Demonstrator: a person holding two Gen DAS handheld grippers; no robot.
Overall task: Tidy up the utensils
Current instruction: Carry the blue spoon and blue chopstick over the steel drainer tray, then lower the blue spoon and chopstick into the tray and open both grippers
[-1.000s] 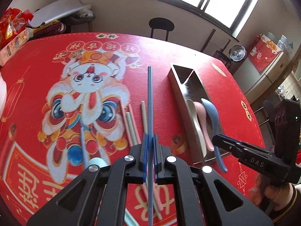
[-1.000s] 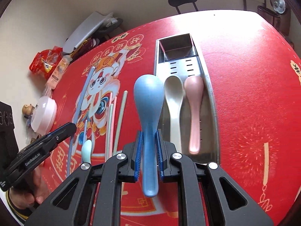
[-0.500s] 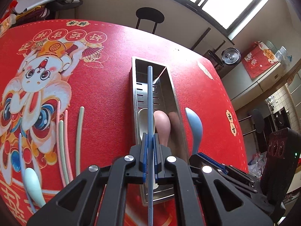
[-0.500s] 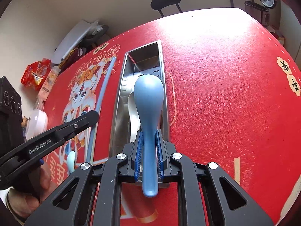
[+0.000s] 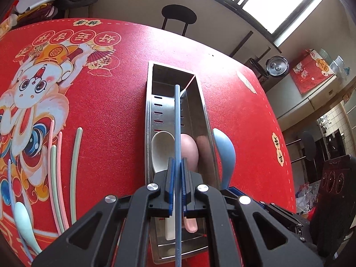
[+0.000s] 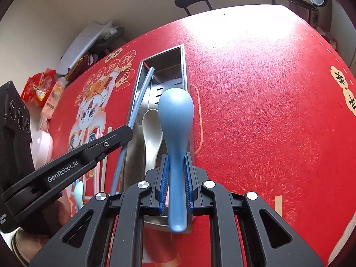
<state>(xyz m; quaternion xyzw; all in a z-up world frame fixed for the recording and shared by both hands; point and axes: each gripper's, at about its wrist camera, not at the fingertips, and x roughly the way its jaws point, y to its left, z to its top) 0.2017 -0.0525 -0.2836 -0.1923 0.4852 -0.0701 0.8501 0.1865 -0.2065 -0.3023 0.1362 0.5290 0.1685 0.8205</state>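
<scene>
Left gripper (image 5: 177, 173) pinches a blue chopstick (image 5: 177, 120); only its view shows, perhaps, pink spoon (image 5: 189, 153).

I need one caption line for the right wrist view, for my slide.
Right gripper holds a blue spoon above the steel tray; left gripper holds a blue chopstick beside it.

Four spoons are showing: a blue spoon (image 6: 175, 120), a white spoon (image 5: 162, 149), a pink spoon (image 5: 189, 153) and a pale teal spoon (image 5: 23, 218). Six chopsticks are showing: two blue chopsticks (image 5: 177, 133), two green chopsticks (image 5: 75, 155) and two pink chopsticks (image 5: 59, 155). One steel tray (image 5: 205, 120) is lying there.
</scene>
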